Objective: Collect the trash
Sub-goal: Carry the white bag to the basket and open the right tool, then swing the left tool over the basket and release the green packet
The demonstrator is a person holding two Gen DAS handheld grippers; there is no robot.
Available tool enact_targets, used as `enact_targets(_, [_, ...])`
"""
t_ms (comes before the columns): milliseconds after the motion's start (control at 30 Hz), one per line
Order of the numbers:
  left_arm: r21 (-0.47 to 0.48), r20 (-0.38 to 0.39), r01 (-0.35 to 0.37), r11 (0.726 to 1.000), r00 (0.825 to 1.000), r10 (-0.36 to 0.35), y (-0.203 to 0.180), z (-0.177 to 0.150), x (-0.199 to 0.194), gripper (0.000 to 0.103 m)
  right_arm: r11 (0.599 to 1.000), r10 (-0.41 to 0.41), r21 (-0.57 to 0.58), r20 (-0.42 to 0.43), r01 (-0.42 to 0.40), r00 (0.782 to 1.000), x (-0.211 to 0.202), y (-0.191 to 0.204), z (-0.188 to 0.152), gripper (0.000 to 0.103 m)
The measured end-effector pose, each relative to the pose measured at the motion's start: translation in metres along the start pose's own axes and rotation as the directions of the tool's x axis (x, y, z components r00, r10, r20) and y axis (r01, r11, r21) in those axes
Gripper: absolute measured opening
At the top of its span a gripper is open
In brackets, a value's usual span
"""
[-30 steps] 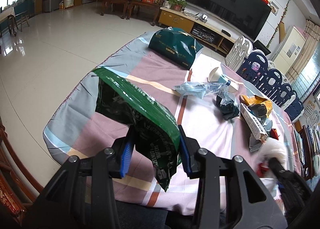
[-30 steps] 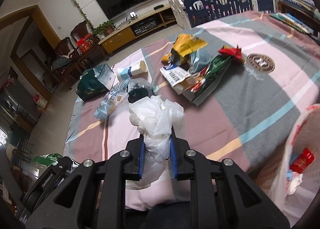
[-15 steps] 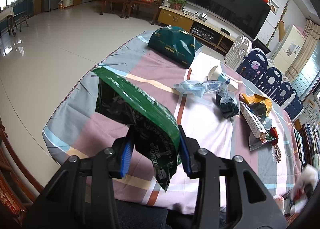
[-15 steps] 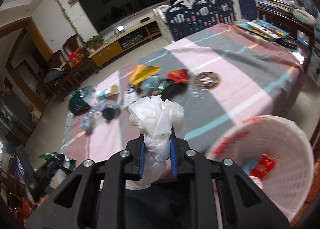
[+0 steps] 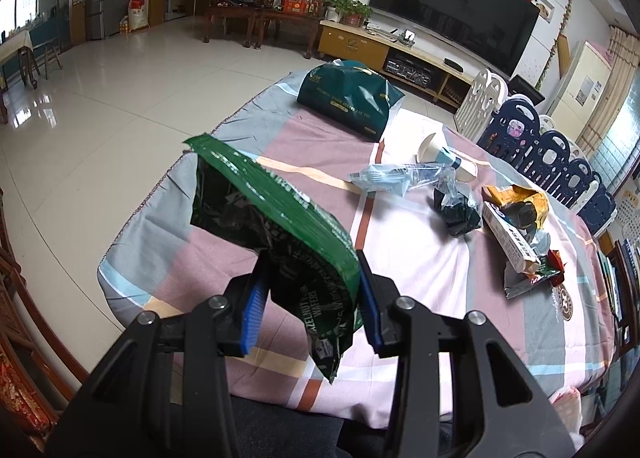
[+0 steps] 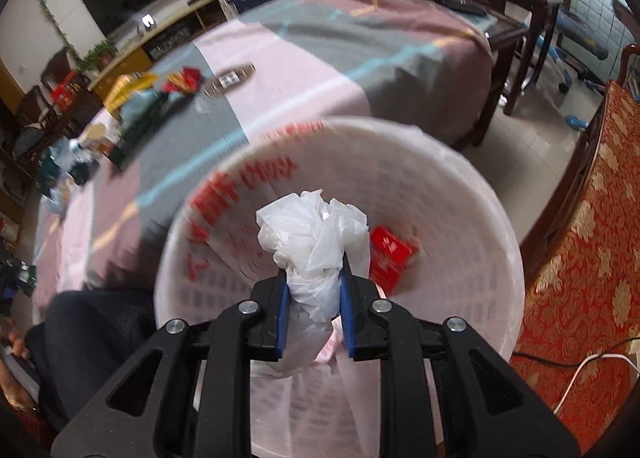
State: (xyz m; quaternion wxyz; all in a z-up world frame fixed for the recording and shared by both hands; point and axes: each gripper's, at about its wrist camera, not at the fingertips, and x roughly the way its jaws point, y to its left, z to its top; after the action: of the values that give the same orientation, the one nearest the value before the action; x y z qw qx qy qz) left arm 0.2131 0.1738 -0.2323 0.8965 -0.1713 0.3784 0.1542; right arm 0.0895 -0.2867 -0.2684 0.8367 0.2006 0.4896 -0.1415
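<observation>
The left gripper (image 5: 310,300) is clamped on a green wafer bag (image 5: 276,226), held above the near edge of the table (image 5: 224,258). White print on the bag's crumpled lower part reads "HAZELNUT" and "WAFERS", partly cut off; the bag gapes open at its far end, dark inside. Farther along the checked tablecloth lie a dark green gift bag (image 5: 348,98) with gold lettering too small to read, a paper cup (image 5: 444,156) on its side, a clear wrapper (image 5: 396,176), a yellow snack bag (image 5: 516,202) and a white carton (image 5: 506,236) with blue print.

The right gripper (image 6: 314,304) is closed on a crumpled white plastic bag (image 6: 316,234), held over the mouth of a white basket (image 6: 472,218). The basket's liner carries blurred red characters that cannot be read. A red box (image 6: 390,254) lies inside the basket.
</observation>
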Motion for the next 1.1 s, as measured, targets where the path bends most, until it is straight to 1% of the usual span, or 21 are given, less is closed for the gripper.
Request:
enact_targets(100, [0.02,0.007,0.0,1.0,1.0,0.0,-0.004,-0.002,-0.002,0.041,0.999,0.021,0.032,-0.062,-0.019,0.998,0.013,-0.007,-0.005,0.043])
enact_targets(167, [0.026,0.006,0.016,1.0,1.0,-0.016,-0.003,-0.002,-0.003,0.041,0.998,0.049,0.053,-0.052,-0.046,0.997,0.01,-0.009,-0.006,0.057])
enact_targets(267, [0.007,-0.004,0.072,0.997,0.997,-0.072,0.002,0.002,-0.005,0.041,0.996,0.07,0.053,0.021,-0.071,0.997,-0.011,-0.01,0.003,0.068])
enact_targets(367, [0.039,0.017,0.145,0.989,0.989,-0.146,-0.01,0.0,-0.024,0.041,0.997,0.066,0.038,0.113,-0.07,0.991,-0.033,-0.015,0.013,0.075])
enact_targets(400, [0.054,0.013,0.177,0.983,0.984,-0.178,-0.019,-0.002,-0.029,0.041,0.996,0.071,0.038,0.132,-0.077,0.989,-0.038,-0.018,0.016,0.075])
enact_targets(467, [0.102,-0.006,0.267,0.958,0.963,-0.268,-0.044,-0.009,-0.046,0.041,0.993,0.086,0.063,0.161,-0.097,0.983,-0.047,-0.027,0.02,0.076])
enact_targets(533, [0.175,-0.062,0.382,0.907,0.924,-0.378,-0.082,-0.022,-0.063,0.041,0.989,0.09,0.102,0.188,-0.111,0.978,-0.054,-0.037,0.023,0.076])
enact_targets(600, [0.26,-0.164,0.506,0.823,0.863,-0.478,-0.128,-0.046,-0.078,0.041,0.983,0.088,0.142,0.21,-0.119,0.974,-0.061,-0.048,0.026,0.076])
enact_targets(633, [0.292,-0.225,0.563,0.773,0.826,-0.516,-0.149,-0.059,-0.083,0.042,0.98,0.087,0.156,0.218,-0.123,0.972,-0.063,-0.052,0.028,0.076])
enact_targets(667, [0.317,-0.31,0.634,0.706,0.773,-0.554,-0.174,-0.078,-0.088,0.042,0.978,0.086,0.166,0.224,-0.125,0.971,-0.066,-0.055,0.029,0.076])
enact_targets(700, [0.326,-0.369,0.68,0.657,0.732,-0.574,-0.191,-0.092,-0.091,0.042,0.976,0.083,0.177,0.239,-0.128,0.967,-0.072,-0.06,0.031,0.076])
enact_targets(733, [0.338,-0.435,0.726,0.599,0.685,-0.585,-0.21,-0.109,-0.094,0.043,0.975,0.077,0.183,0.252,-0.126,0.965,-0.077,-0.064,0.032,0.076])
enact_targets(767, [0.357,-0.496,0.76,0.543,0.647,-0.58,-0.228,-0.126,-0.096,0.044,0.975,0.065,0.187,0.267,-0.118,0.961,-0.083,-0.068,0.034,0.076])
enact_targets(800, [0.379,-0.541,0.78,0.498,0.624,-0.565,-0.242,-0.141,-0.098,0.047,0.976,0.054,0.189,0.277,-0.109,0.959,-0.088,-0.071,0.034,0.076])
enact_targets(867, [0.421,-0.6,0.801,0.425,0.598,-0.532,-0.262,-0.167,-0.101,0.067,0.976,0.034,0.194,0.296,-0.095,0.955,-0.096,-0.078,0.036,0.078])
enact_targets(900, [0.438,-0.612,0.803,0.404,0.595,-0.521,-0.268,-0.177,-0.103,0.083,0.976,0.032,0.198,0.3,-0.095,0.953,-0.097,-0.08,0.036,0.078])
enact_targets(933, [0.455,-0.614,0.8,0.39,0.599,-0.513,-0.271,-0.184,-0.104,0.088,0.975,0.032,0.202,0.302,-0.097,0.953,-0.098,-0.083,0.036,0.078])
enact_targets(1000, [0.488,-0.607,0.783,0.386,0.622,-0.495,-0.273,-0.191,-0.103,0.09,0.972,0.038,0.211,0.293,-0.103,0.955,-0.095,-0.086,0.036,0.078])
enact_targets(1033, [0.5,-0.599,0.771,0.395,0.637,-0.485,-0.271,-0.191,-0.101,0.091,0.971,0.041,0.214,0.287,-0.106,0.957,-0.092,-0.086,0.035,0.078])
enact_targets(1067, [0.511,-0.583,0.754,0.413,0.657,-0.477,-0.269,-0.19,-0.099,0.091,0.97,0.045,0.216,0.278,-0.108,0.959,-0.089,-0.086,0.034,0.078])
enact_targets(1100, [0.519,-0.558,0.73,0.444,0.683,-0.472,-0.265,-0.187,-0.099,0.092,0.97,0.049,0.218,0.268,-0.11,0.962,-0.085,-0.085,0.033,0.078])
